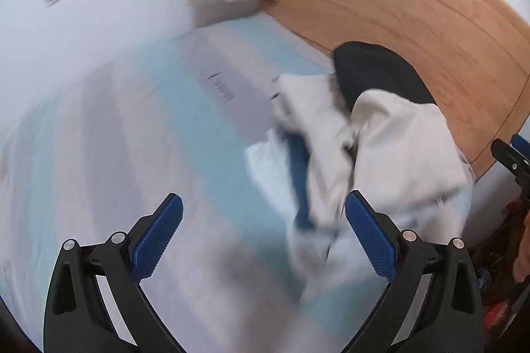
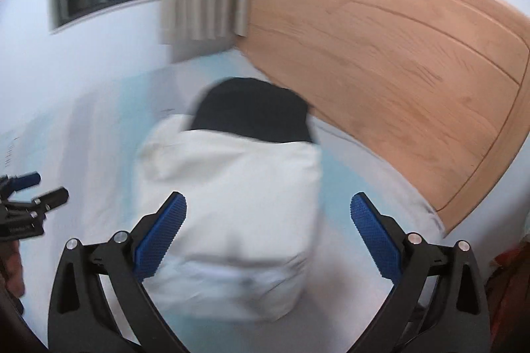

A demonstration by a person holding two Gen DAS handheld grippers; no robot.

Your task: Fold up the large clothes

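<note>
White garment (image 2: 228, 204) beyond open right tongs (image 2: 268, 220)

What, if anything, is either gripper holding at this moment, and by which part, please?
Nothing is held. The left gripper and right gripper both stand open with nothing between their pads; the white garment lies on the bed.

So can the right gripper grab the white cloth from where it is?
Probably yes. The right gripper is open, its jaws wide with nothing between them, and the white cloth lies on the bed straight ahead. Nothing blocks the way; the black cloth sits behind.
</note>
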